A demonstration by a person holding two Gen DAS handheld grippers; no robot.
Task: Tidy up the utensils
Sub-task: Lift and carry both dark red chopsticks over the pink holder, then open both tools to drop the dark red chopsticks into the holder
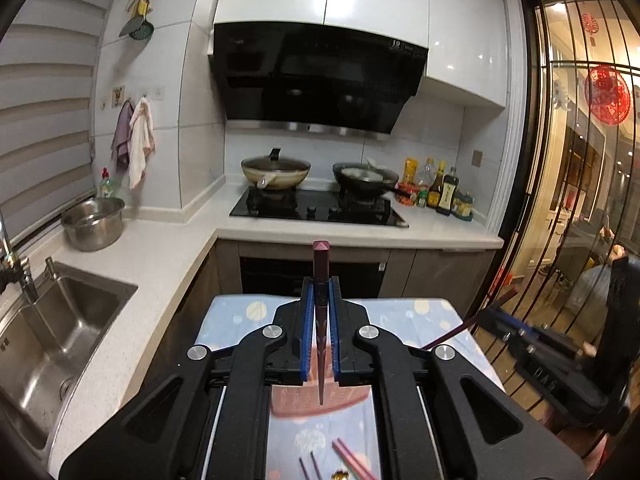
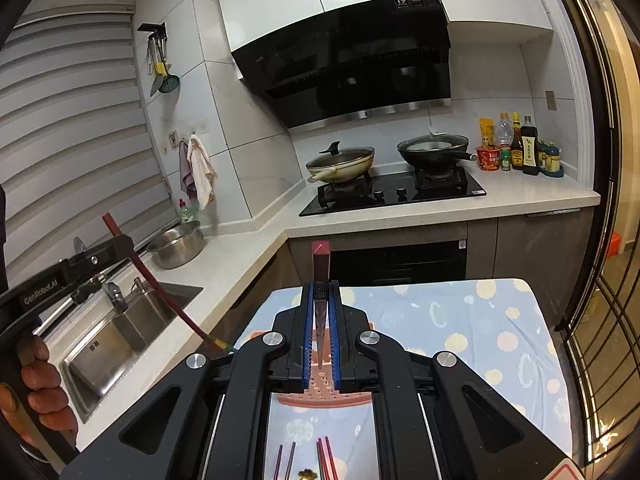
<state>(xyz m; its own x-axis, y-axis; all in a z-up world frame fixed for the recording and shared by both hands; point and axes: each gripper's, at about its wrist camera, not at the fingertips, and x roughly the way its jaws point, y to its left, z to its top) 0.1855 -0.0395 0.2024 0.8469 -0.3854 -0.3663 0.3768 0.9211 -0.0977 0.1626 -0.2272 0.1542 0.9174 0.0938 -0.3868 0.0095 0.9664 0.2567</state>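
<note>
Nearest the lens in the left wrist view, the left gripper has its blue-lined jaws pinched tight on a dark red chopstick, which stands nearly upright between them: the blunt square end rises above the fingertips and the thin tip hangs below. Under it lies a small table with a pale blue dotted cloth. A pink utensil holder sits on the cloth right below the hanging tip, partly hidden by the gripper body. At the near edge of the cloth, several loose chopsticks, some pink and some dark, lie flat.

To the right in the same view, the right gripper appears from the side, tilted, with a second dark red chopstick slanting through its fingers.

From the right wrist view, the right gripper's jaws are likewise shut on that chopstick, its red end sticking up past the fingertips and its point aimed down toward the perforated pink holder.

On the far left of that view a person's hand grips the handle of the left gripper.

Beyond the table, an L-shaped white counter carries a steel sink, a steel pot and a black gas hob with two pans.
</note>
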